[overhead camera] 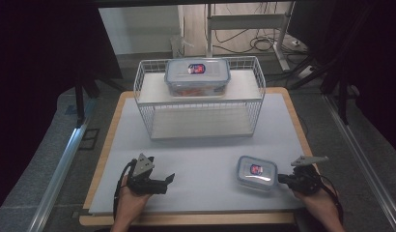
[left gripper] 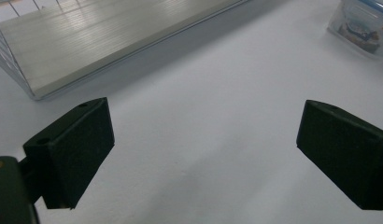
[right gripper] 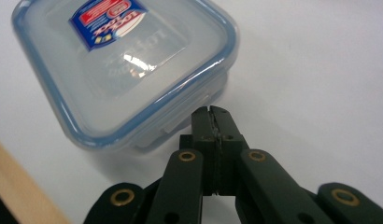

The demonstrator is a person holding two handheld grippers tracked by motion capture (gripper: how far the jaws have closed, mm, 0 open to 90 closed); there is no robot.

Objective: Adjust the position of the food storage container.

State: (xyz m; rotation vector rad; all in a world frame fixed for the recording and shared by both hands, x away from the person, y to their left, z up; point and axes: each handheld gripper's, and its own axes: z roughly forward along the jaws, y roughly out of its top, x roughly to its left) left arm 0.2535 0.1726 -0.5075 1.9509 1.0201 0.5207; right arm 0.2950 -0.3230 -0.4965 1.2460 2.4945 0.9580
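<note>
Bench [overhead camera: 196, 159]: white sheet over a wood-edged top. At its far side stands a white wire rack [overhead camera: 199, 99] with two shelves; the lower shelf [left gripper: 87, 42] is bare where visible in the left gripper view. On the upper shelf sits the large box [overhead camera: 197, 76], clear plastic with a blue-rimmed lid and a red-and-blue label; something orange shows through its wall, contents otherwise not readable. Near the front right of the bench lies the small box [overhead camera: 256, 172], same make, lid on, blue seal round the rim, label on top [right gripper: 108, 21]; whether anything is inside cannot be told. Right gripper [overhead camera: 281, 179]: held in the person's right hand [overhead camera: 321, 203] at the front right edge, fingers [right gripper: 203, 121] pressed together with nothing between them, tips at the near side wall of the small box beside a lid clip, touching or just short of it. Left gripper [overhead camera: 170, 178]: held in the left hand [overhead camera: 131, 200] at the front left, well apart from both boxes, fingers [left gripper: 73, 149] spread wide over bare white sheet, holding nothing, pointed toward the rack.
</note>
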